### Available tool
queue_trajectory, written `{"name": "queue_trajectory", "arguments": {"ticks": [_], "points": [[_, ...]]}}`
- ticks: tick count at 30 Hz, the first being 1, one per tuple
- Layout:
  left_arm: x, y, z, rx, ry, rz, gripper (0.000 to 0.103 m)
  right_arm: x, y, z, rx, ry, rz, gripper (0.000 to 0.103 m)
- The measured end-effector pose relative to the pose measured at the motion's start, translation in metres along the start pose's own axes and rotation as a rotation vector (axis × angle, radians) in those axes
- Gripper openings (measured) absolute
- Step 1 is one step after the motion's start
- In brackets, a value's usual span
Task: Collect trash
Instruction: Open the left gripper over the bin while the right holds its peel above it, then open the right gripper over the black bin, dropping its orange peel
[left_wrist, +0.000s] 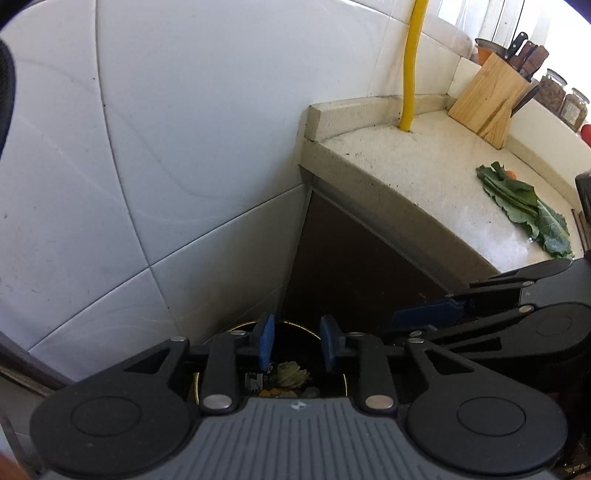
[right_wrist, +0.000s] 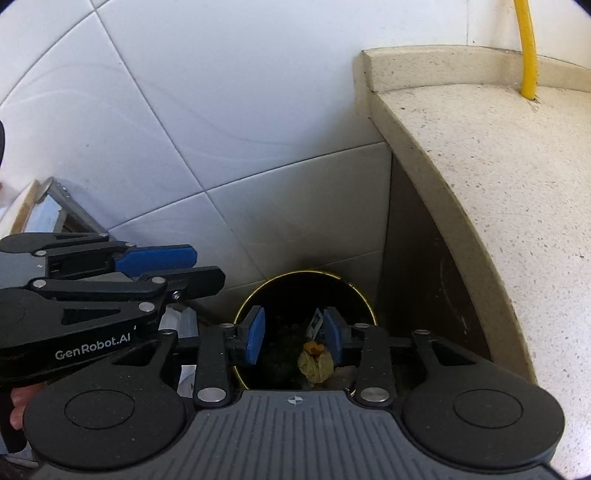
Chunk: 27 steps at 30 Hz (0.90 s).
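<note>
A black trash bin with a gold rim (right_wrist: 306, 274) stands on the floor in the corner between the tiled wall and the cabinet. Inside lie a wilted yellowish leaf (right_wrist: 314, 365), orange scraps (right_wrist: 314, 347) and a small wrapper (right_wrist: 315, 325). My right gripper (right_wrist: 295, 338) hovers open over the bin's mouth, nothing between its blue pads. My left gripper (left_wrist: 297, 345) hangs open over the same bin (left_wrist: 295, 328), above the wilted leaf (left_wrist: 291, 374). The two grippers are side by side. Green leaves (left_wrist: 524, 210) lie on the speckled countertop (left_wrist: 424, 166).
A yellow pipe (left_wrist: 410, 74) rises from the counter's back corner. A wooden knife block (left_wrist: 491, 99) and glass jars (left_wrist: 554, 88) stand along the wall. White tiles (left_wrist: 166, 147) fill the left. The brown cabinet front (left_wrist: 351, 266) borders the bin.
</note>
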<state>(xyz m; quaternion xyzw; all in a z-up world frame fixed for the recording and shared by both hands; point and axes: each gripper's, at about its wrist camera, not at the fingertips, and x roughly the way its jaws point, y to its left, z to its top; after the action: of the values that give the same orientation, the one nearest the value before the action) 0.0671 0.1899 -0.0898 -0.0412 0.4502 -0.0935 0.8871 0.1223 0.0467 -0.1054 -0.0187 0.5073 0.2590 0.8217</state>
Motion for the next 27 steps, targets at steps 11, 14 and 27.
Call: {"name": "queue_trajectory", "arguments": {"ticks": [11,14,27], "points": [[0.010,0.000,-0.001,0.008,0.054,0.043,0.033,0.001,-0.004,-0.001,0.021,0.002,-0.011,0.052],[0.011,0.000,-0.001,0.013,0.066,0.054,0.035,0.001,-0.004,-0.002,0.022,-0.001,-0.015,0.055],[0.018,-0.003,-0.004,0.051,0.088,0.105,0.041,-0.004,-0.006,-0.004,0.021,-0.014,-0.013,0.066]]}}
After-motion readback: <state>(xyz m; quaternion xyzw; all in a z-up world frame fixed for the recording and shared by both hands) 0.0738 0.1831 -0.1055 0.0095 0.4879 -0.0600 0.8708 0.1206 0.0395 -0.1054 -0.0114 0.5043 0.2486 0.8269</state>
